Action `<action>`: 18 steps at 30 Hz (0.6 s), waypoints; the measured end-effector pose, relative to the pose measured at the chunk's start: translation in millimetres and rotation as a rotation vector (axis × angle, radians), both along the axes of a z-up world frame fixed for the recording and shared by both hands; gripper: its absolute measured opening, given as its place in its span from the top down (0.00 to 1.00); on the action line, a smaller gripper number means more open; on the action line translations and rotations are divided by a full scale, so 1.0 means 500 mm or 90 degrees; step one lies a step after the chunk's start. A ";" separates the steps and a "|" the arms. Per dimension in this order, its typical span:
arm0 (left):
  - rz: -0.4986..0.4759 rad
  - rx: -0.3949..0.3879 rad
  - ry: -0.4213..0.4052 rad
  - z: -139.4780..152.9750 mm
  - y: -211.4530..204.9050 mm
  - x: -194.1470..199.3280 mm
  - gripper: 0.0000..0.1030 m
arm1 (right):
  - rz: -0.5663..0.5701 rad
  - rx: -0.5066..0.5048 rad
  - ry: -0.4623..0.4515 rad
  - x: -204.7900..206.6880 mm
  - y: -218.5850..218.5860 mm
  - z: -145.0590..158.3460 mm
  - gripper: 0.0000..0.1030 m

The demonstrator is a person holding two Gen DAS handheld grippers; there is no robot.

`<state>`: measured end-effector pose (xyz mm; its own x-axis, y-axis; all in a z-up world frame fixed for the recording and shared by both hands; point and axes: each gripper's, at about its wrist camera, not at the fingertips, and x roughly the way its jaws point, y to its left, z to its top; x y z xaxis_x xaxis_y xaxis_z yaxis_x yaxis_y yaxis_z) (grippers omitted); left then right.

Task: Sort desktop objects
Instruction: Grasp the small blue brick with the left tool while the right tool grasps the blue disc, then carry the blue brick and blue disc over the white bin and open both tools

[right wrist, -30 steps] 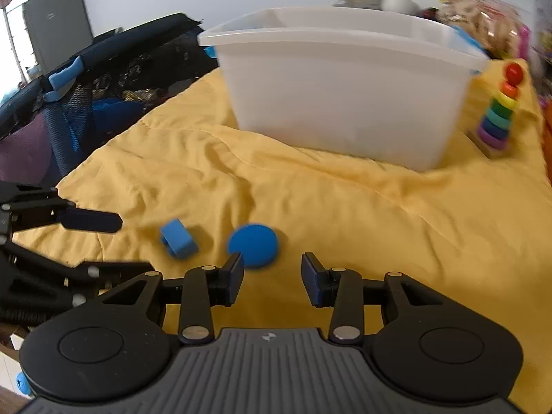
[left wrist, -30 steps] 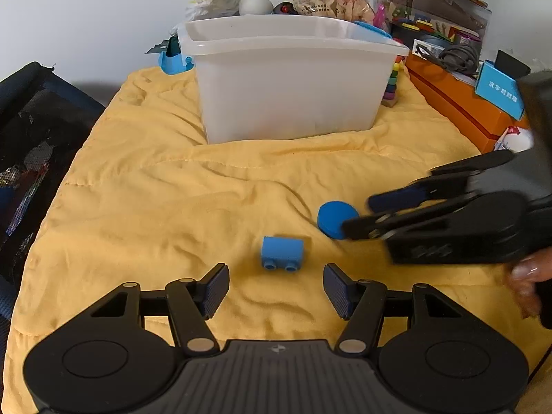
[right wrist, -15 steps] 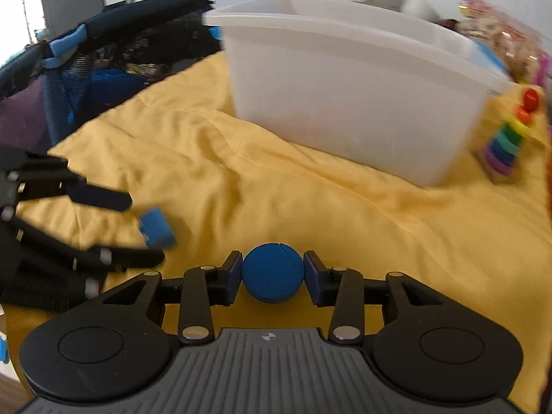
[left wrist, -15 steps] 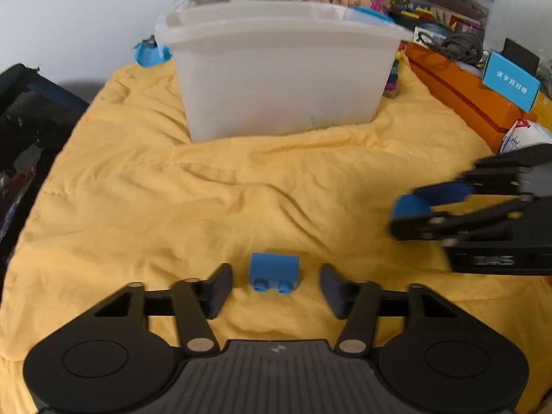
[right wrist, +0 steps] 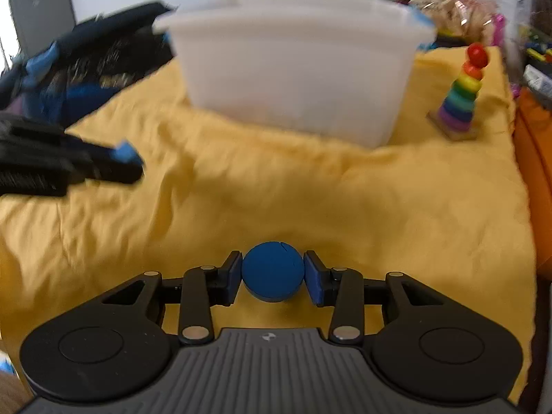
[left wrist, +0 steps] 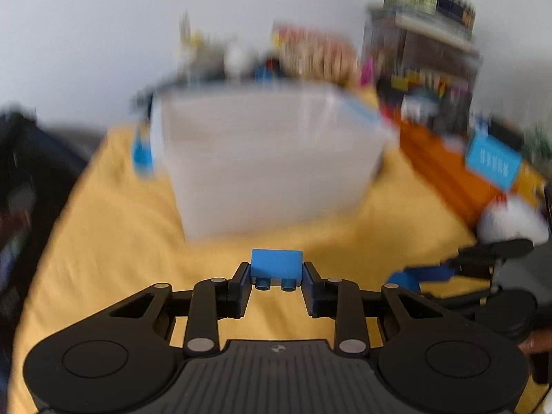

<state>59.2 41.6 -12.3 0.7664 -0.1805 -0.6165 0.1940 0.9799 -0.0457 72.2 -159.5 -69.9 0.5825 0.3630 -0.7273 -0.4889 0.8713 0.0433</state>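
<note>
Left gripper (left wrist: 276, 272) jaws are closing, with the blue brick (left wrist: 276, 263) pinched between them above the yellow cloth (left wrist: 114, 241). Right gripper (right wrist: 272, 272) is clamped on the blue disc (right wrist: 272, 270), before the white bin (right wrist: 296, 69).

a light blue plastic toy brick (left wrist: 276, 263) at lower centre, a dark blue round disc (right wrist: 272, 270) at lower centre, a plain yellow cloth (right wrist: 379, 207) across the frame, a translucent white plastic bin (right wrist: 296, 65) above, a rainbow-striped ring stacker (right wrist: 460, 96) with a red ball top at upper right.
</note>
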 end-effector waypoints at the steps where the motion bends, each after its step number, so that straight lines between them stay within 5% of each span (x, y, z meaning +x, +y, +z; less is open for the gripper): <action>1: 0.005 0.005 -0.034 0.035 -0.002 0.015 0.67 | -0.007 0.010 -0.019 0.013 -0.002 0.026 0.59; 5: 0.016 0.015 -0.128 0.138 -0.010 0.090 0.67 | -0.011 0.042 -0.133 0.067 0.010 0.149 0.59; 8: 0.022 0.044 -0.149 0.161 -0.020 0.159 0.67 | -0.043 0.102 -0.147 0.138 0.014 0.210 0.59; 11: 0.026 0.057 -0.112 0.132 -0.027 0.233 0.67 | -0.062 0.082 -0.167 0.211 0.034 0.233 0.59; 18: 0.067 0.058 0.003 0.037 -0.018 0.304 0.63 | -0.087 0.029 -0.083 0.310 0.058 0.172 0.57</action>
